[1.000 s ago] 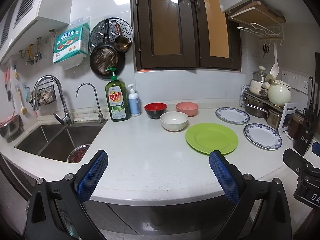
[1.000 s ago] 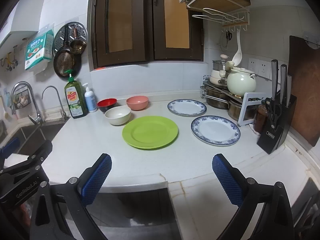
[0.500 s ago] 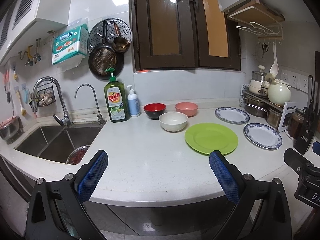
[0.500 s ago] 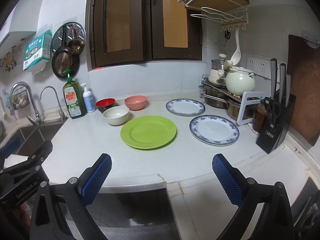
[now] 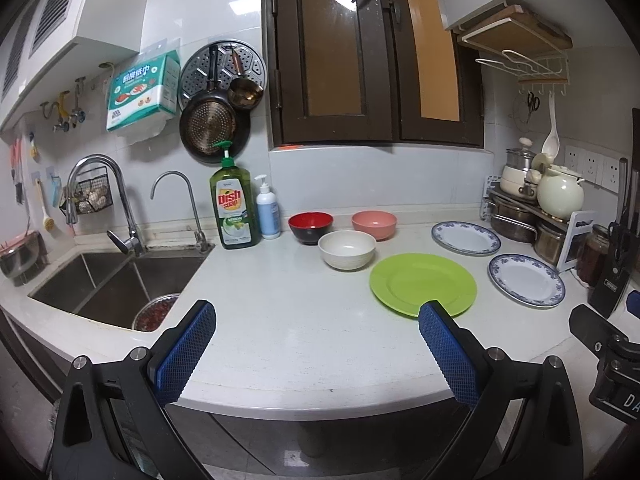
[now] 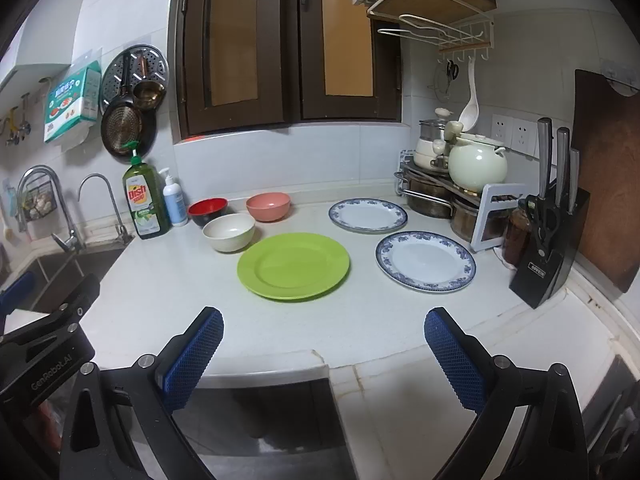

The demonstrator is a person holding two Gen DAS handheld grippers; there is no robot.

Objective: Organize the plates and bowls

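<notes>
Left wrist view: the left gripper (image 5: 316, 354) hangs over the front edge of the white counter (image 5: 280, 320), blue pads spread wide with nothing between them. Ahead, the green plate (image 5: 423, 283) lies flat, with the cream bowl (image 5: 347, 249) just beside its far left rim. Behind that bowl sit the red bowl (image 5: 310, 227) and the pink bowl (image 5: 374, 224), side by side near the wall. Two blue-rimmed plates lie to the right, the far one (image 5: 466, 238) and the near one (image 5: 526, 285), apart from each other. Dish soap (image 5: 233, 210) stands by the sink (image 5: 104, 280).

Right wrist view: the right gripper (image 6: 322, 352) is also wide apart and empty, at the counter's edge. Green plate (image 6: 293, 266) sits dead ahead, the near blue-rimmed plate (image 6: 425, 262) to its right, the knife block (image 6: 550, 248) further right.
</notes>
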